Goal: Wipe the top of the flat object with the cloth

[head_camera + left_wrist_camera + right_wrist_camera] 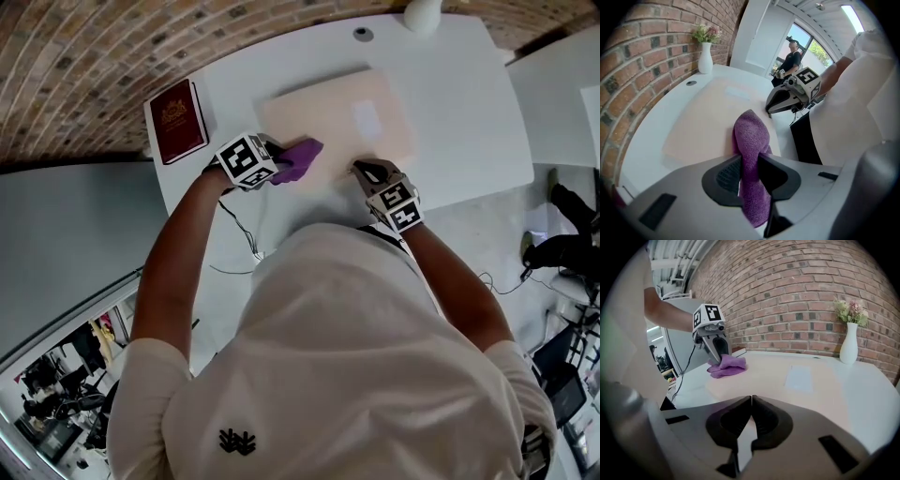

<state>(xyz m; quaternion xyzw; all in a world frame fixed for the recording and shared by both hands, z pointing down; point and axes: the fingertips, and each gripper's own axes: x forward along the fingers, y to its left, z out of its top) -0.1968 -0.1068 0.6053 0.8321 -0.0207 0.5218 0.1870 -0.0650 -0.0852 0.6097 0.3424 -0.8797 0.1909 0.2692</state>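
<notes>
While the white table (469, 112) carries it, the pale flat object (337, 122) lies level near the table's middle. It looks stiff and smooth and may slide under a push, so its near edge is the place to steady it. The purple cloth (298, 159) rests on the near left corner, soft, light and apt to bunch. The left gripper (750, 159) pinches the cloth's fold. The right gripper (751, 398), jaws pressed together on nothing, sits at the near edge, possibly touching it.

Seemingly open across flat object (337, 117); vase (848, 345) beyond.
</notes>
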